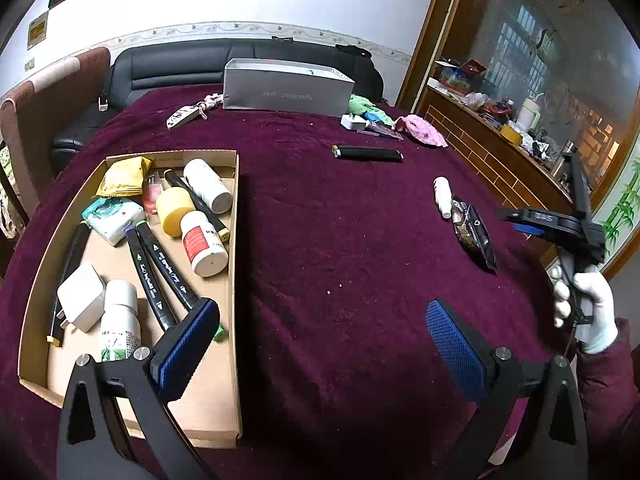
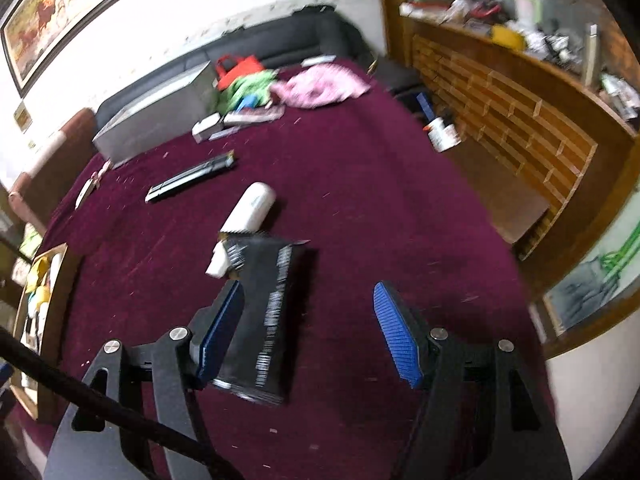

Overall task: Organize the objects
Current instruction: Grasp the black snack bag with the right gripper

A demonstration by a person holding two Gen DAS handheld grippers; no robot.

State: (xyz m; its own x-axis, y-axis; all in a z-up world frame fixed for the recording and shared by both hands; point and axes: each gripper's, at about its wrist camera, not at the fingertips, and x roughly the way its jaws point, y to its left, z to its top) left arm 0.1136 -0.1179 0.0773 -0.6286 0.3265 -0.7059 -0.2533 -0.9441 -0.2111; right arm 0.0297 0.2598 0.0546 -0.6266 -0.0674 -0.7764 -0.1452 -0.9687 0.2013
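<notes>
My left gripper (image 1: 320, 344) hangs wide open over the maroon tablecloth (image 1: 340, 240), nothing between its blue pads; its left finger overlaps the cardboard tray (image 1: 236, 280). The tray holds markers (image 1: 160, 276), white bottles (image 1: 202, 246), a yellow jar (image 1: 173, 210), a white charger (image 1: 80, 302) and packets. My right gripper (image 2: 310, 334) also stands well open, gripping nothing (the picture is blurred with motion). The black packet (image 2: 266, 316) lies flat on the cloth with its left edge at the left pad, and I cannot tell whether they touch. A white tube (image 2: 244, 222) lies just beyond, its near end against the packet's top. Farther off lie a black marker (image 2: 192, 178) and a grey box (image 2: 156, 116).
</notes>
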